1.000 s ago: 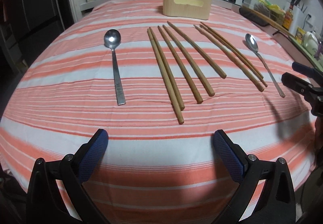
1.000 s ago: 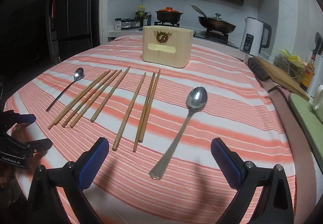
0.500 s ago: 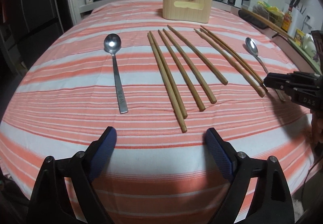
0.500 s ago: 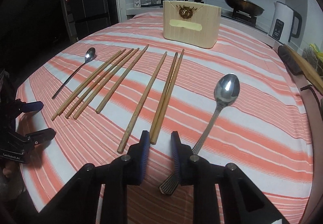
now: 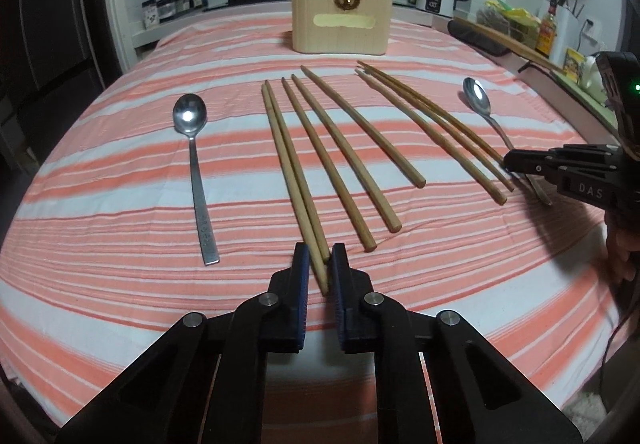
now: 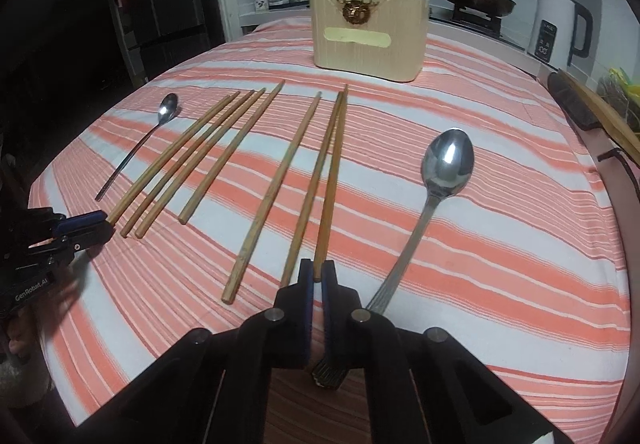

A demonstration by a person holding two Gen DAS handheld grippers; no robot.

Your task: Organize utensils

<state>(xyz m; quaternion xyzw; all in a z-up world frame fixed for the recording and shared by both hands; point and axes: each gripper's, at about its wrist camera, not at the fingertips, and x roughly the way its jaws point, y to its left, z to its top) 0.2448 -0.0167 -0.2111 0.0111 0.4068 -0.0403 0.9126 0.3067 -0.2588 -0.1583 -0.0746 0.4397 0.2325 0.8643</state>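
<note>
In a dim kitchen, on the orange-and-white striped table [image 5: 120, 204], my closing left claw [image 5: 319, 264] brackets two wooden chopsticks' [image 5: 294, 180] near ends, while my right claw [image 6: 317, 276] clamps another chopstick's [image 6: 330, 184] tip.

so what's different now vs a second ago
Both grippers went from wide open to nearly shut. The left gripper is closing around the near ends of the leftmost chopstick pair; the right gripper has shut at the near end of the rightmost chopstick. Both spoons, the other chopsticks and the wooden box stayed put.
</note>
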